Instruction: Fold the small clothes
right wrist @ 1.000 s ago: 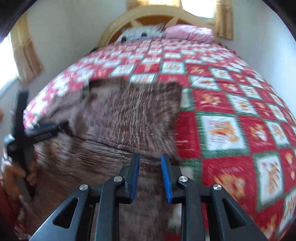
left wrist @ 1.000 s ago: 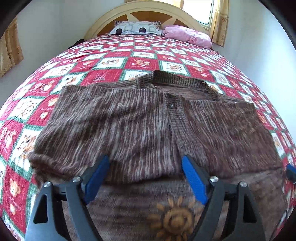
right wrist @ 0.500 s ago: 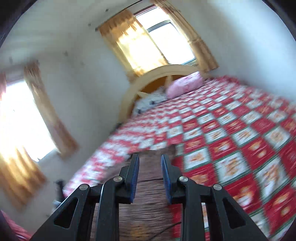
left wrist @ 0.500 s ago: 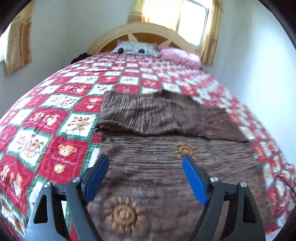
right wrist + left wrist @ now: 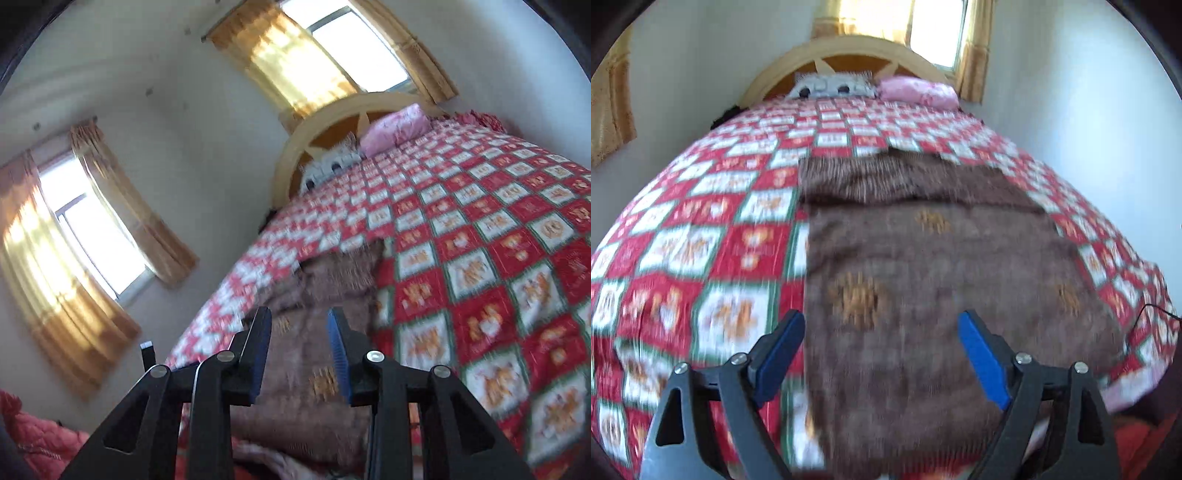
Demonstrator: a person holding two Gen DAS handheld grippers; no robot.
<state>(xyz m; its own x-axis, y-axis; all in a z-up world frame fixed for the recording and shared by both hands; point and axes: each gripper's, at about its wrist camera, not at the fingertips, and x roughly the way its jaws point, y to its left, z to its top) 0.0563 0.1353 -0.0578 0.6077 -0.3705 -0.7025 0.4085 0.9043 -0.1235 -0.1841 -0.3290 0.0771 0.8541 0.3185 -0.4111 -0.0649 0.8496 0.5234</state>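
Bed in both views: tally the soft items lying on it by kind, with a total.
Brown knitted garment: 1
Pink pillow: 1
Grey-and-white patterned pillow: 1
Red-and-white checked bedcover: 1
Total: 4

Bed (image 5: 701, 229) w/ arched cream headboard (image 5: 846, 48), covered by red/white/green checked quilt (image 5: 683, 258) w/ small animal pics. At head end, touching headboard: grey-white patterned pillow (image 5: 831, 86) on left, pink pillow (image 5: 918, 92) just beside it on right. Spread flat on quilt at near end, slightly right of centre: brown knit garment (image 5: 923, 288) w/ orange sun motifs, far part folded over as darker striped band. Blurred throughout.
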